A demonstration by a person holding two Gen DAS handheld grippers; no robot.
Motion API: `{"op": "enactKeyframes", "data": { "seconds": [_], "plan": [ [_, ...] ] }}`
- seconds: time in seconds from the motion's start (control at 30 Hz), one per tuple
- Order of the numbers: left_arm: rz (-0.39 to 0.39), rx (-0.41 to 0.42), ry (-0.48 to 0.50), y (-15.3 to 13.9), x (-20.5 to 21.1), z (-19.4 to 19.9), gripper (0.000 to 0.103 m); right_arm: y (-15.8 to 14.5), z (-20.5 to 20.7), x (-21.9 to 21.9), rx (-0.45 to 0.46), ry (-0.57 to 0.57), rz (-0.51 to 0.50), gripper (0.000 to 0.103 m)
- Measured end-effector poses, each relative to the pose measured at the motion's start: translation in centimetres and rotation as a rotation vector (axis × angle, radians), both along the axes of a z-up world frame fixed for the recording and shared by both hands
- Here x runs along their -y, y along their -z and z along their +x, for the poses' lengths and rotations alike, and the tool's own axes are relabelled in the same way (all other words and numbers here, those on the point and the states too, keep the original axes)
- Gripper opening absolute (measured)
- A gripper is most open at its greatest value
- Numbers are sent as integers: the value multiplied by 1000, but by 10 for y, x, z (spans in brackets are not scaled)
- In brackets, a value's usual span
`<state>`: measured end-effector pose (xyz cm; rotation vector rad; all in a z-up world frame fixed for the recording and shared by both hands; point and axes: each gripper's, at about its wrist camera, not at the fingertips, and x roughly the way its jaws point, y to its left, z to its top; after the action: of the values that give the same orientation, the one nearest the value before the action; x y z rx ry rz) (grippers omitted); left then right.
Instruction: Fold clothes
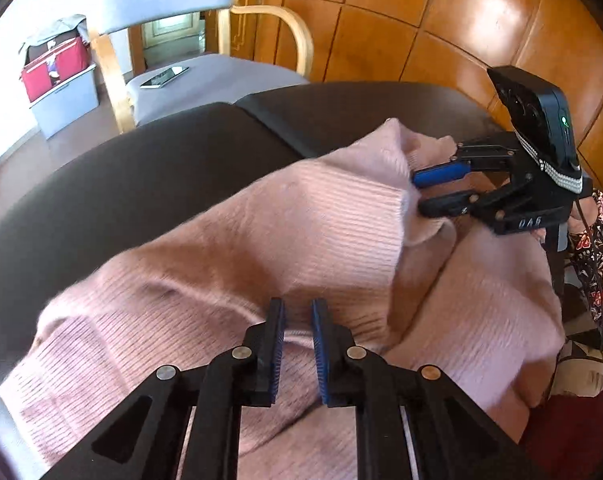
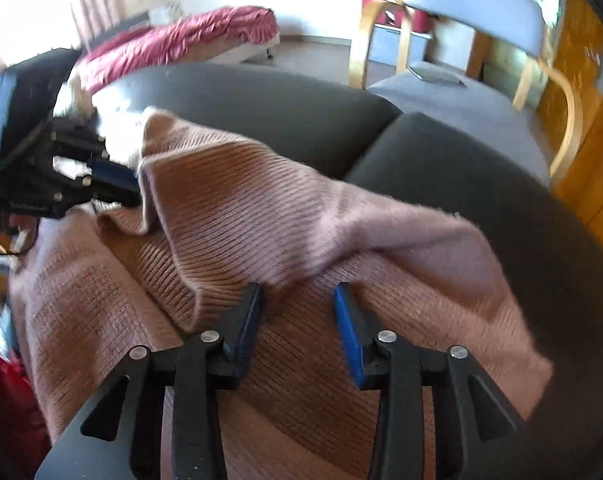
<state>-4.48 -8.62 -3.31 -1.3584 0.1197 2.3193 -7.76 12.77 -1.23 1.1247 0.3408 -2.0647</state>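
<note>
A pink sweater [image 1: 309, 232] lies rumpled on the dark table [image 1: 141, 176]. The left gripper [image 1: 297, 312] stands narrow over a fold – whether it pinches is unclear. The right gripper [image 2: 297, 300] gapes wide, touching the knit – holding nothing.

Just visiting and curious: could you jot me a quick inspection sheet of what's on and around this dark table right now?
Surface: dark table, made of two sections with a seam between them.
Job's things: pink ribbed sweater, partly folded, one flap lifted.
Clutter: nothing seen on the table.
Grippers: left gripper narrowly open over the sweater; right gripper open, its fingers at a sweater edge.
Cables: a black cable hangs from the right gripper.
Surroundings: grey armchair with a phone on the seat, red storage box, bed with a red cover, wooden panels.
</note>
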Motion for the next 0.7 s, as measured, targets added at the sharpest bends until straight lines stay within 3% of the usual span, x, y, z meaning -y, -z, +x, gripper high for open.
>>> {"op": "enactKeyframes", "data": {
  "seconds": [0.13,0.23,0.3,0.43,0.5,0.6,0.7],
  "plan": [
    [13,8,-75,7,8,-4,14,-9,5,-18,-29,29,-37,39],
    [116,11,-134,6,16,-3,14,-23,11,-8,-120,4,-98,42],
    [224,4,-177,1,22,-4,14,-30,10,2,-163,2,-118,42],
    [347,9,-200,-4,15,-3,16,-25,5,27,-63,-74,-119,42],
    [312,-5,-155,-6,0,-1,16,-19,15,39,-103,-134,-53,42],
    [196,-21,-99,-1,-24,-1,18,-8,23,56,-142,-168,41,42],
    [91,-34,-54,4,-45,-1,18,4,12,57,-90,-120,60,42]
  ]
}}
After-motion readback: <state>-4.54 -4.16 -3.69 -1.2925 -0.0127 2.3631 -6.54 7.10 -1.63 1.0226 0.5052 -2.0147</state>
